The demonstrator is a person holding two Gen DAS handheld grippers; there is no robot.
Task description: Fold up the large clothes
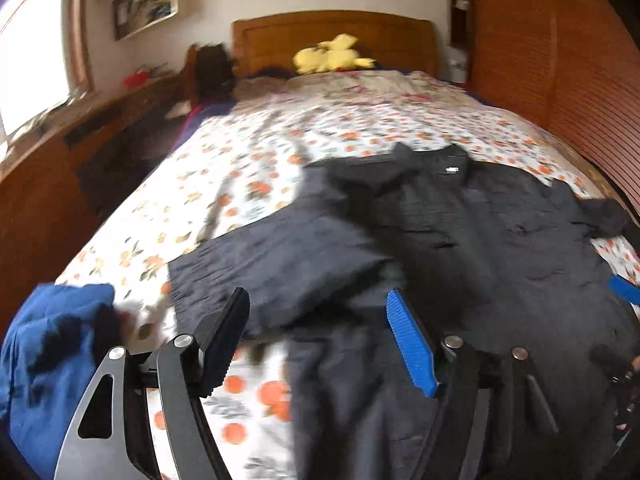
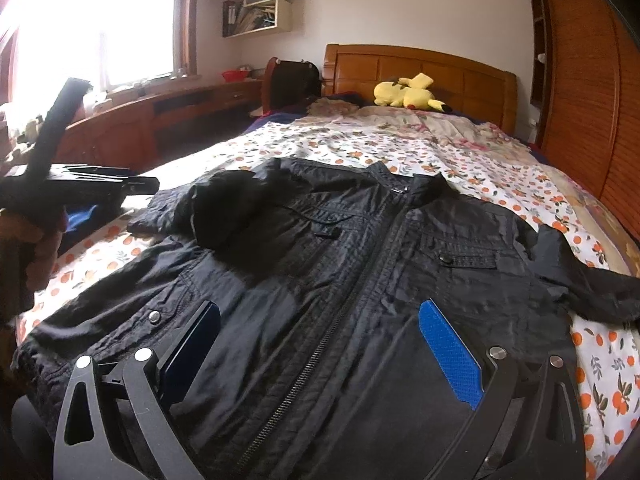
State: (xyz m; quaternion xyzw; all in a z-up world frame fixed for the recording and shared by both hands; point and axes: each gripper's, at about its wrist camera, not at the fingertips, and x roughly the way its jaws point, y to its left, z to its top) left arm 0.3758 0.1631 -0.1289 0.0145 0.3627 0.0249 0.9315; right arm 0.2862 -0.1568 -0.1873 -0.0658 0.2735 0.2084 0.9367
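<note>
A big bed (image 2: 500,168) with an orange-flower cover holds a black jacket (image 2: 360,264), spread flat, zipper up. The right claw (image 2: 324,356) is wide open just above its bottom part. The left claw (image 1: 328,340) is wide open over its sleeve side.

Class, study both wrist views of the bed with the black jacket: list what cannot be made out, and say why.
- Black jacket, right wrist view: the hem is hidden behind the right gripper.
- Its far sleeve runs off the right edge.
- Collar label, left wrist view: too small and blurred to read.
- Blue garment, left wrist view: bunched, blurred, cut by the edge; type unclear.
- Shelf contents, right wrist view: too small.
</note>
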